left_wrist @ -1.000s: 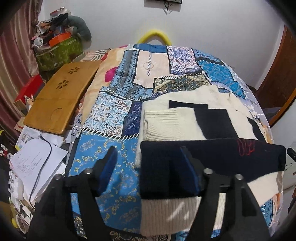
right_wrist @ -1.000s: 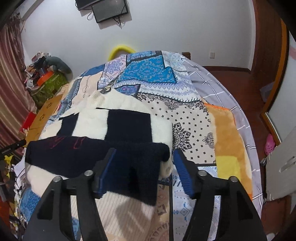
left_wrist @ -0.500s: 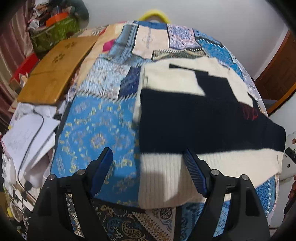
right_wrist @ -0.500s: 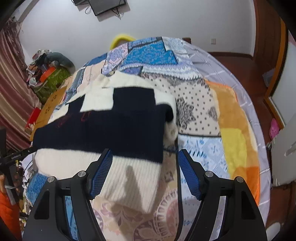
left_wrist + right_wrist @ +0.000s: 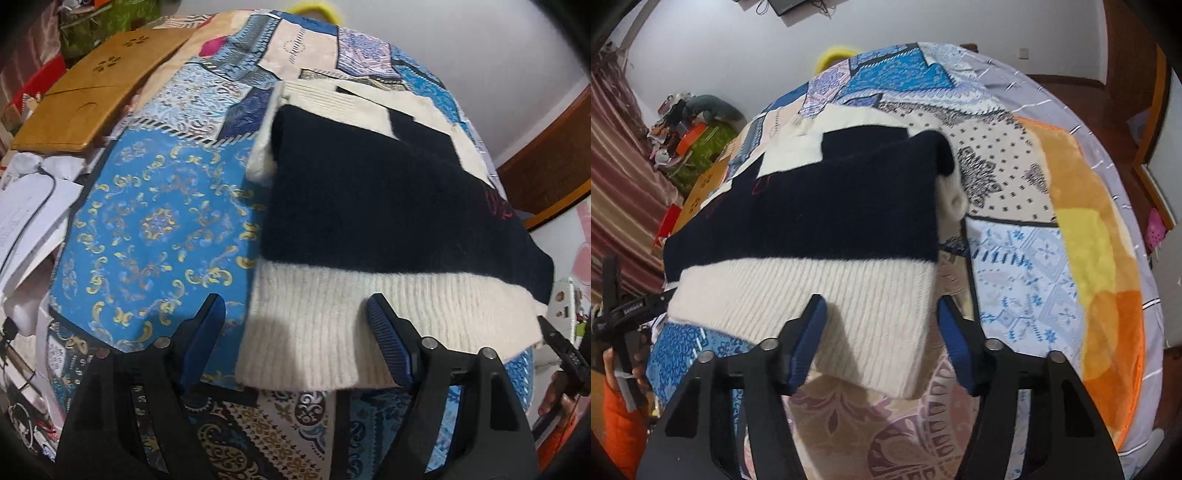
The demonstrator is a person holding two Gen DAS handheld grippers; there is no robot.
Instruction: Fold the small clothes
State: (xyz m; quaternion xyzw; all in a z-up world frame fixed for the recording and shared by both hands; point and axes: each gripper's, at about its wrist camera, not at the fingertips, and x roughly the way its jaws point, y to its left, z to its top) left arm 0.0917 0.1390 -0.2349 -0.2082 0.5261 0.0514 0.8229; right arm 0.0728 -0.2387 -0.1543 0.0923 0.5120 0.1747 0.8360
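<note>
One folded sweater (image 5: pixel 354 206), navy body, cream ribbed hem

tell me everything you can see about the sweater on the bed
The sweater is a fuzzy knit in navy and cream blocks, with a ribbed cream hem nearest the cameras and small red stitching on the navy. It lies folded over on the patchwork bedspread, cream layers showing beneath. Both grippers straddle the hem corners, pads not pressing.
</note>
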